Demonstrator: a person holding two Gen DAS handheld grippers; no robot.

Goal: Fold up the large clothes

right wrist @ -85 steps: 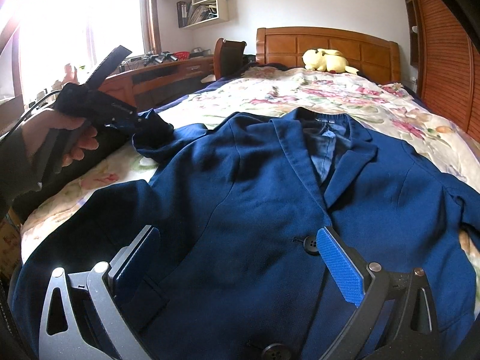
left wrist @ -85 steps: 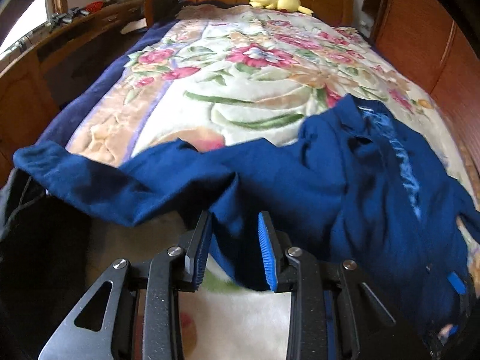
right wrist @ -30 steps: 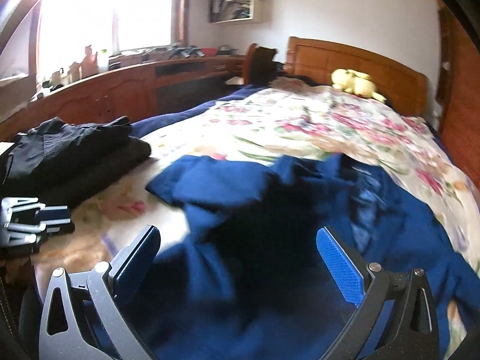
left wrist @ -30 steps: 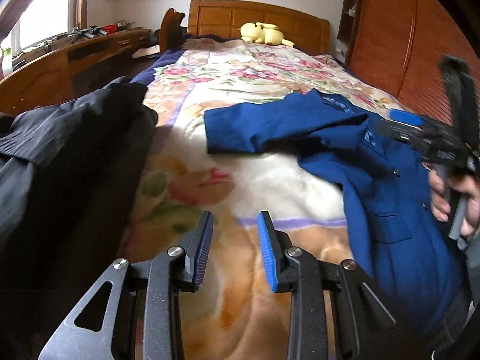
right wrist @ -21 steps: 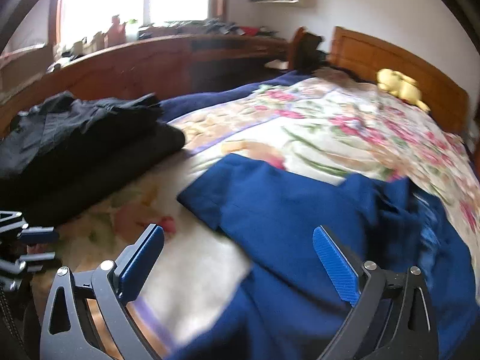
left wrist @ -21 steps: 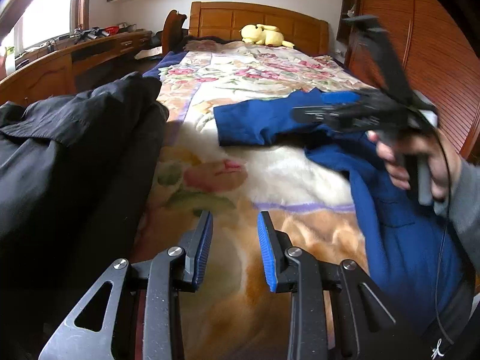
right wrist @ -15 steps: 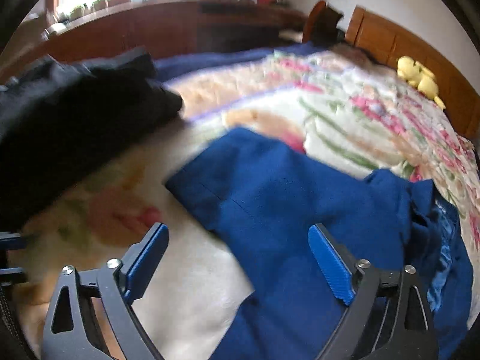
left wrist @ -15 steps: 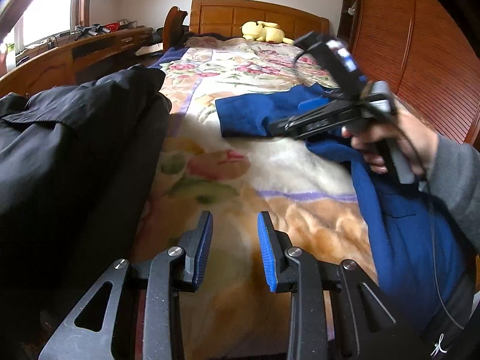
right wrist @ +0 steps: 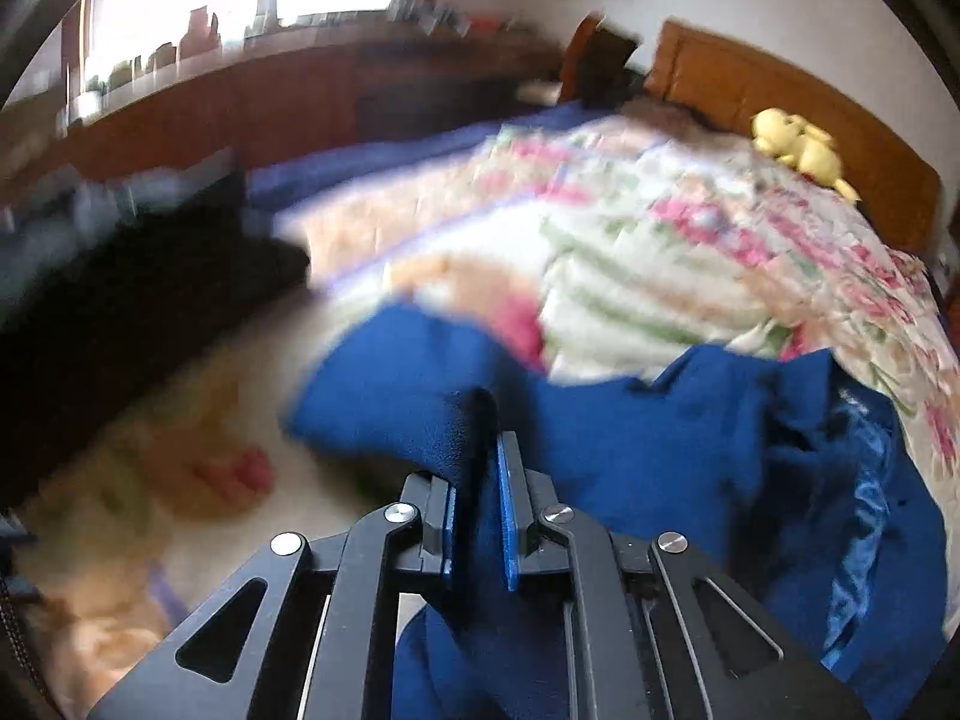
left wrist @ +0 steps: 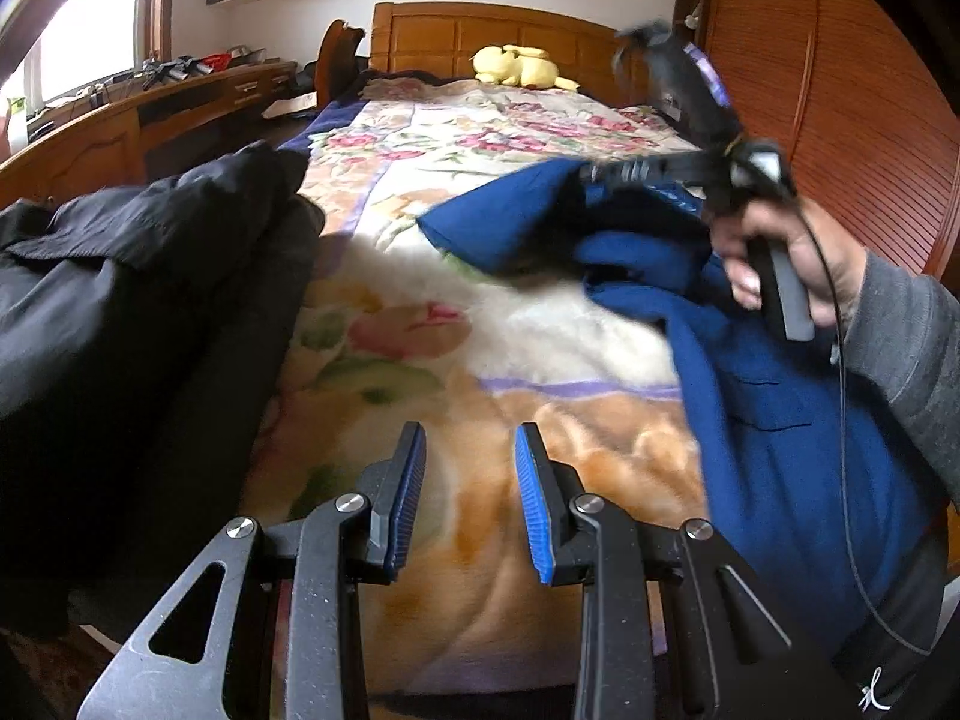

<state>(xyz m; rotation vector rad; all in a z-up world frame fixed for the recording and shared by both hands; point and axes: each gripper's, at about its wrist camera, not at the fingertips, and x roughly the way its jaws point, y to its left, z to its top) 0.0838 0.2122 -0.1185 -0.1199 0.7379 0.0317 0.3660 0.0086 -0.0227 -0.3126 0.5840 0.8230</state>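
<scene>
A dark blue jacket lies crumpled on the right half of the floral bedspread. Its sleeve reaches out to the left, lifted off the bedspread. In the right wrist view my right gripper has its jaws closing, and a fold of the blue jacket is pinched between its pads. The left wrist view shows that gripper held by a hand in a grey sleeve. My left gripper hovers open over the bare bedspread near the foot of the bed, holding nothing.
A pile of black clothes fills the bed's left side. A yellow plush toy rests by the wooden headboard. A wooden wardrobe stands along the right and a desk along the left.
The right gripper swung over the sleeve with wide jaws, then shut on the blue fabric and raised it. The left gripper barely moved.
</scene>
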